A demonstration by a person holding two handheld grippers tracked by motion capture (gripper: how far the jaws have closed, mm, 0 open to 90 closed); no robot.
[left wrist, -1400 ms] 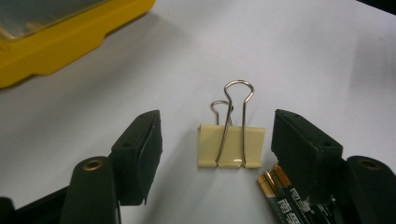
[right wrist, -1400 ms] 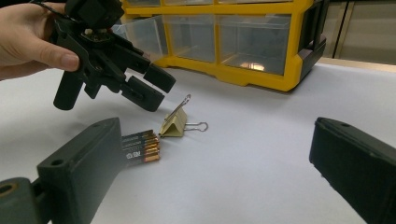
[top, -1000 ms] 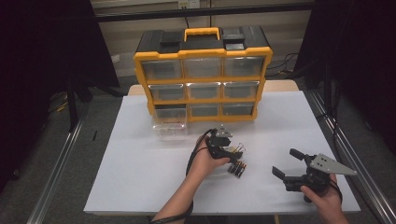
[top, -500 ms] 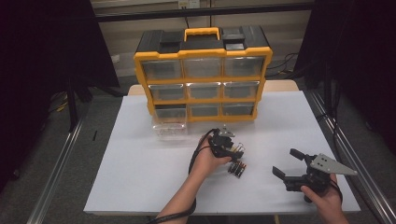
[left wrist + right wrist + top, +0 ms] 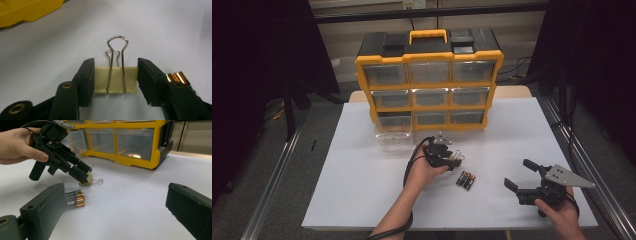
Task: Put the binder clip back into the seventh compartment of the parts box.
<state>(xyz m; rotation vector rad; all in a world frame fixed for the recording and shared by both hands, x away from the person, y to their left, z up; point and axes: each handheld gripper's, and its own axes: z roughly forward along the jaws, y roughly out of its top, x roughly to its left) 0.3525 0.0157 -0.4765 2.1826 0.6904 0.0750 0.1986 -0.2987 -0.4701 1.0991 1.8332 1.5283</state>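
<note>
A cream binder clip (image 5: 116, 80) with wire handles lies on the white table. My left gripper (image 5: 116, 63) has it between its jaws. They have just been closing, and each pad now touches a side of the clip. In the high view the left gripper (image 5: 447, 159) sits mid-table, pointing right and down at the clip (image 5: 457, 159). From the right gripper view, the left gripper (image 5: 85, 176) tilts down onto the clip (image 5: 88, 180). My right gripper (image 5: 518, 173) stands open near the front right with nothing between its jaws.
A small pack of batteries (image 5: 466, 179) lies just right of the clip. A yellow-and-black drawer organizer (image 5: 429, 85) stands at the back of the table (image 5: 362, 190). A clear drawer (image 5: 393, 140) with small parts sits in front of its lower left.
My left gripper has shifted a little to the right and lowered onto the clip, its jaws narrower. The right gripper has kept still.
</note>
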